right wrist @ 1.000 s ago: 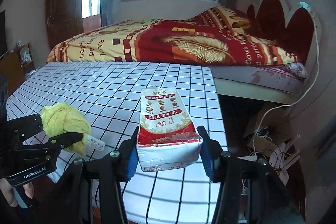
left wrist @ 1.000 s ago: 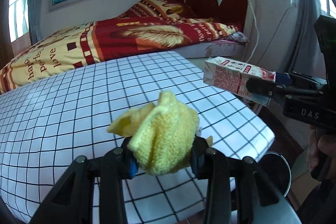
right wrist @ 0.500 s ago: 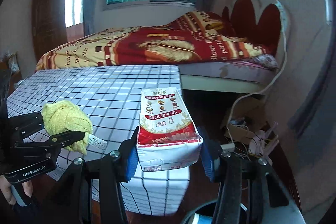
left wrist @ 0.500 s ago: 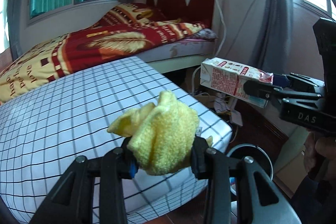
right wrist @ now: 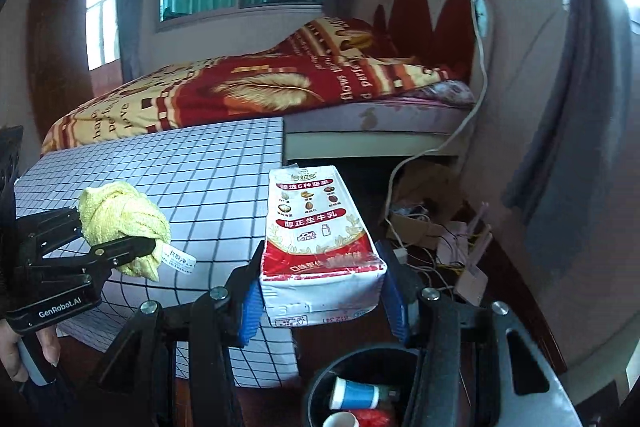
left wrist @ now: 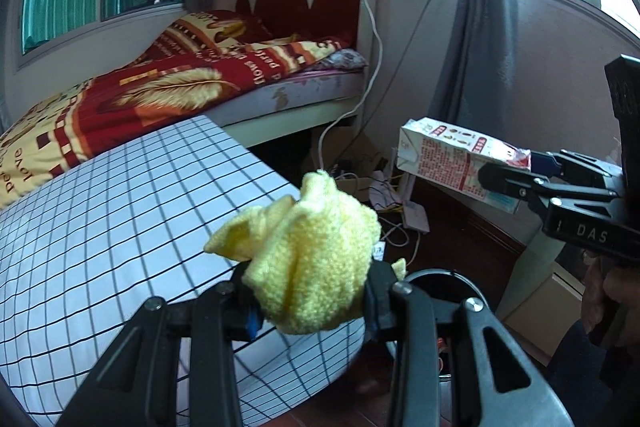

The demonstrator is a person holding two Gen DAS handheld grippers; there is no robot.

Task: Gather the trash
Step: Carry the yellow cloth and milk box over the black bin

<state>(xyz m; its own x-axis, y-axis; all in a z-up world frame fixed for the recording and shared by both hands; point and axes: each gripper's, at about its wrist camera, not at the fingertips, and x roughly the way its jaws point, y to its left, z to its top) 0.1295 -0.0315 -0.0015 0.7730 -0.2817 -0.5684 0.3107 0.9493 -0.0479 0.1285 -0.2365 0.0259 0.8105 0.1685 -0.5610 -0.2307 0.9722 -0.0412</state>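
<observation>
A crumpled yellow cloth (left wrist: 316, 263) is pinched between the jaws of the left gripper (left wrist: 310, 301), and a milk carton (right wrist: 320, 247) is clamped by its bottom end in the right gripper (right wrist: 320, 301), both carried past the near corner of the checked table (right wrist: 192, 167). The black bin (right wrist: 360, 387), already holding cups, lies low and near, only partly under the carton. If either is let go too early, the bin's rim could be struck and the floor reached; the cloth's dangling label could also be snagged.

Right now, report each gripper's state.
Left gripper: shut on the cloth.
Right gripper: shut on the carton.
</observation>
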